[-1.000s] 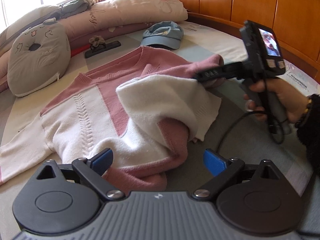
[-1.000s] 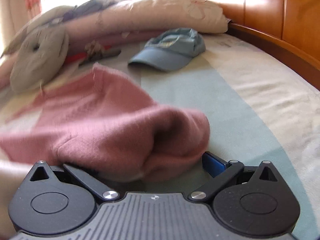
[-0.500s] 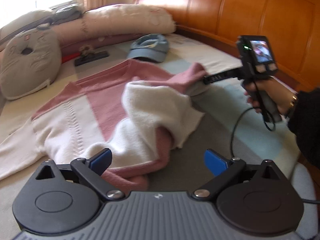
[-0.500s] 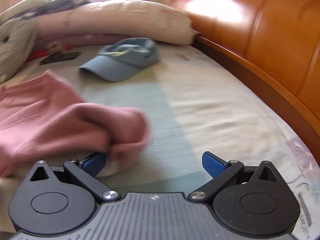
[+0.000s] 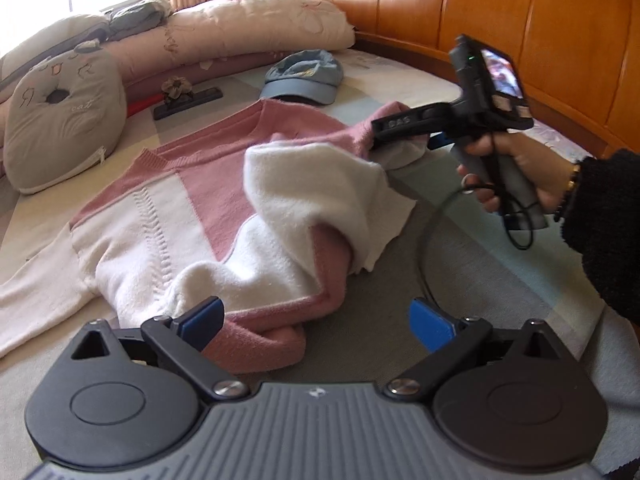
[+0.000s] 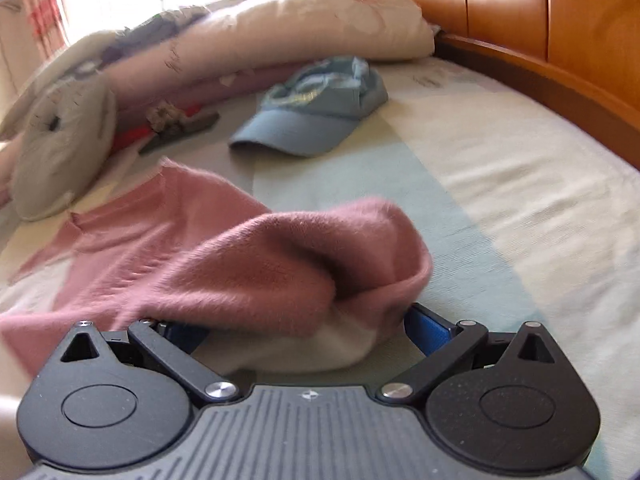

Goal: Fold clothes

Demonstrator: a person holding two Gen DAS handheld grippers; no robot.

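A pink and white knit sweater [image 5: 168, 216] lies front up on the bed, its right side bunched and folded over. My left gripper [image 5: 316, 322] is open at the sweater's near hem, and the pink hem [image 5: 260, 344] touches its left finger. In the left wrist view a hand holds my right gripper [image 5: 400, 132] at the sweater's pink sleeve end [image 5: 384, 118]. In the right wrist view that gripper [image 6: 306, 332] stands open, with the sleeve [image 6: 304, 264] bunched between its wide-apart fingers and hiding the left pad.
A blue cap [image 5: 304, 76] lies beyond the sweater. Pillows [image 5: 256, 28] and a grey cushion [image 5: 60, 120] line the far side, with a dark flat object [image 5: 188, 102] next to them. The wooden headboard [image 5: 520, 20] curves along the right. A cable [image 5: 428, 232] hangs from the right gripper.
The right gripper has moved back onto the sleeve: the cloth sat at its left finger half a second ago and now fills the gap. The left gripper stays open at the hem.
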